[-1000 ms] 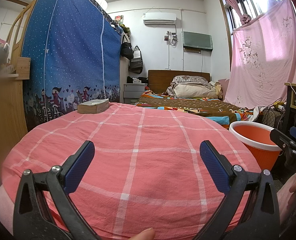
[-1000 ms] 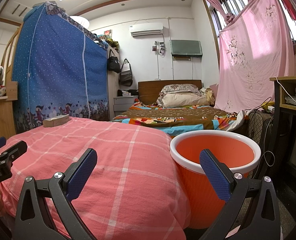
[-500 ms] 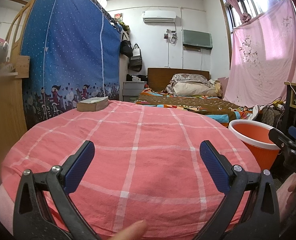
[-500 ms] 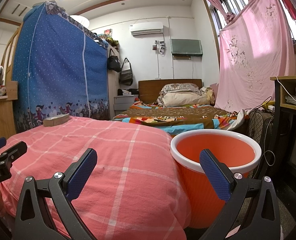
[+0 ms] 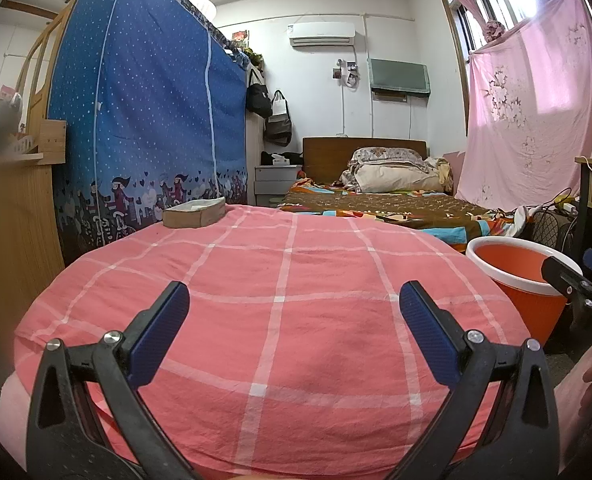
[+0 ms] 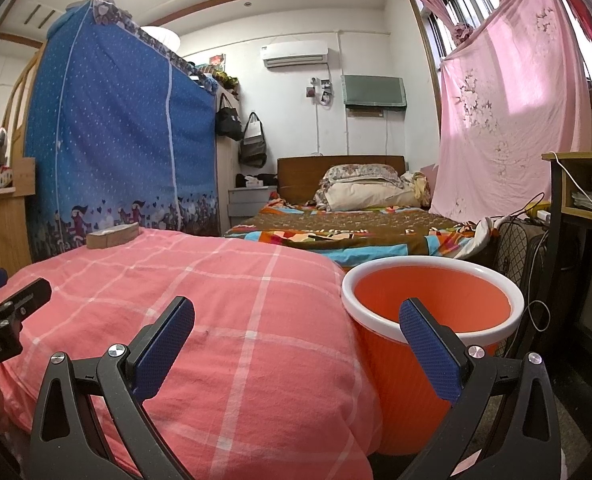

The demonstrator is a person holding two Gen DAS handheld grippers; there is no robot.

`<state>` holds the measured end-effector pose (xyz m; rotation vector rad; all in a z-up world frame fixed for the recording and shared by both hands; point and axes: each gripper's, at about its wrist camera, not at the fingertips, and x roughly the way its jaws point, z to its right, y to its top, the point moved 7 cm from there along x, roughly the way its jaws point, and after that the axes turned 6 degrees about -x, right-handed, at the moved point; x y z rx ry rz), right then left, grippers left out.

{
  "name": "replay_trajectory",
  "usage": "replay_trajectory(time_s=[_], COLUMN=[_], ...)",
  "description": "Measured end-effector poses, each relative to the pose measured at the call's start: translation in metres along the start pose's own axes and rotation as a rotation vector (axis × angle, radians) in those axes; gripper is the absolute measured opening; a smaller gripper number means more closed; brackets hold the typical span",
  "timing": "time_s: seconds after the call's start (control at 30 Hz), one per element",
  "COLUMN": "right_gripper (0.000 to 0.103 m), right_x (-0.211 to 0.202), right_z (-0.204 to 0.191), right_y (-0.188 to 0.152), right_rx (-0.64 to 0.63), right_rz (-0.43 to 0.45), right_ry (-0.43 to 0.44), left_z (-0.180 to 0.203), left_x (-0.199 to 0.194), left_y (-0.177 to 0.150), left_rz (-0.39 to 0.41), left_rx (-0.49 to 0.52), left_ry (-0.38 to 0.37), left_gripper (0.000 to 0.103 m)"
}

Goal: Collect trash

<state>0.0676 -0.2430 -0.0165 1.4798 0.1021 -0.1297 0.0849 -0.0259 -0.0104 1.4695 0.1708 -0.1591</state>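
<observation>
Pink checked cloth (image 5: 288, 320) over a rounded table, its top bare save for a tan tissue box (image 5: 194, 213) at the far left edge. Orange bucket (image 6: 431, 320) with white rim: stands on the floor, touching the cloth's right side; the inner wall that shows is bare, the bottom is hidden, so what it holds cannot be told. Left gripper (image 5: 294, 316): fingers spread wide, nothing between them, held low over the near edge of the cloth. Right gripper (image 6: 296, 332): likewise spread wide and holding nothing, aimed at the seam where cloth meets bucket; its right finger overlaps the bucket's rim in view. Trash: none visible on the cloth, on the floor in view, or in either gripper. Stage, as a judgement: the scene fits either a table already cleared into the bucket or one on which litter lies out of view; the pictures do not settle which. Any pickup to come would call for a loose item to be found and for the fingers to press together on it over the cloth, with the bucket mouth close by for dropping.
</observation>
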Motion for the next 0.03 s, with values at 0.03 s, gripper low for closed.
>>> replay_trajectory(time_s=[0.03], right_gripper=[0.103], right_x=[0.0003], right_z=[-0.0007], right_y=[0.0003], right_rx=[0.0], right_rz=[-0.001], right_ry=[0.0], left_z=[0.0002], left_x=[-0.0001], left_y=[-0.0002], left_rz=[-0.001], left_rx=[0.0], left_ry=[-0.001], left_gripper=[0.103])
